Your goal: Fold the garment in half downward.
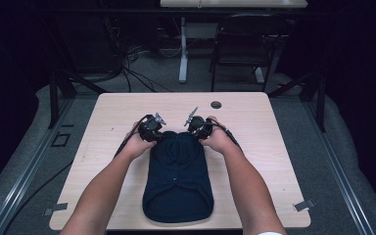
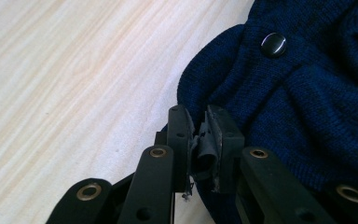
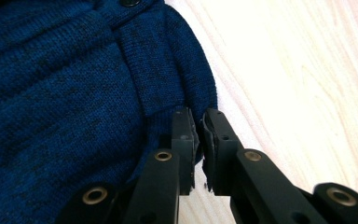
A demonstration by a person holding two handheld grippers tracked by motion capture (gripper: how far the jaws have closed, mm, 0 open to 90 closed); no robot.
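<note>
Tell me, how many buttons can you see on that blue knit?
2. One button lies on the fold near the left gripper; another peeks in beyond the right gripper. Folds of the knit may hide more.

Dim room, grey carpet floor; light wood tabletop; dark chair and white desk behind, loose cables.

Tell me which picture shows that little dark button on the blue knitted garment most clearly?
The left gripper view: the button sits close, round and glossy on the blue knit garment. The right gripper view catches just a cut-off button at its top edge. In the high view the garment lies whole on the table, but any button is too small to tell.
</note>
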